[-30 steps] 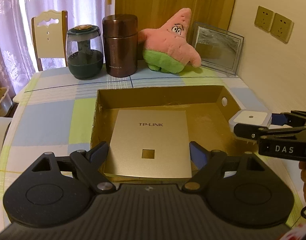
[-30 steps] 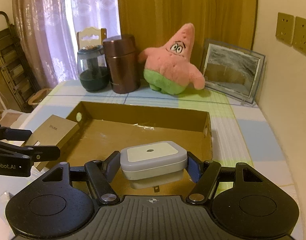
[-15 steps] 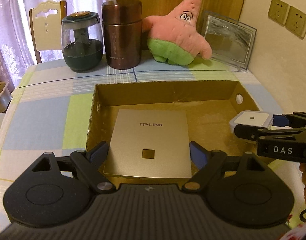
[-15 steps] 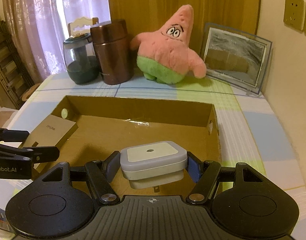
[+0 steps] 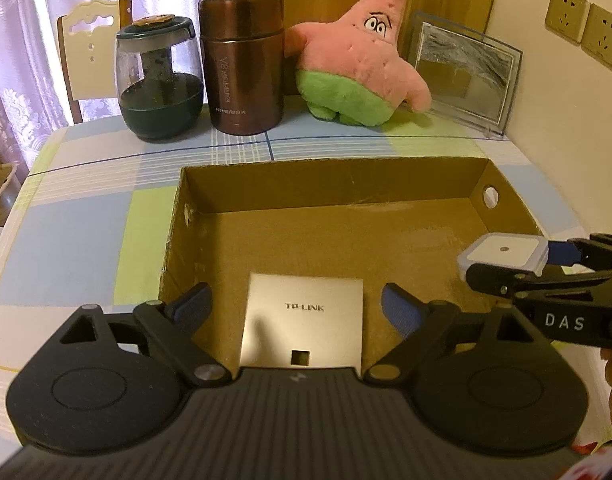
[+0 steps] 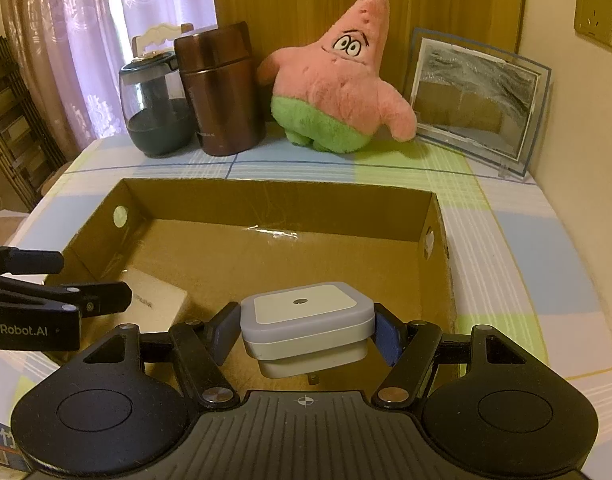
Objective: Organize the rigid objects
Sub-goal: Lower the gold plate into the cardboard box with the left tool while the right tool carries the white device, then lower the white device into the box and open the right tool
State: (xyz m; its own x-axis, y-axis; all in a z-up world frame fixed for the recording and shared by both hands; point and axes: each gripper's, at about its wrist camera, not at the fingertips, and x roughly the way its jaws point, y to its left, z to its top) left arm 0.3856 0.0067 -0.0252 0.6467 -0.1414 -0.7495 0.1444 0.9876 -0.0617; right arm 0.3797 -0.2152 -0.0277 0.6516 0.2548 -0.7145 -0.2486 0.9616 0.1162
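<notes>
The left gripper (image 5: pixel 296 306), its jaws just opened wide, has let the flat gold square TP-LINK box (image 5: pixel 304 322) lie in the near left of the open brown cardboard tray (image 5: pixel 333 184). The right gripper (image 6: pixel 307 330) pinches a small white square plug-in night light (image 6: pixel 306 322) above the tray's near right (prongs downward). Released from this height, it could bounce or tip over.

A home: lace curtains (image 5: pixel 22 40), plush toy (image 5: pixel 357 56), checked tablecloth (image 5: pixel 86 216).
</notes>
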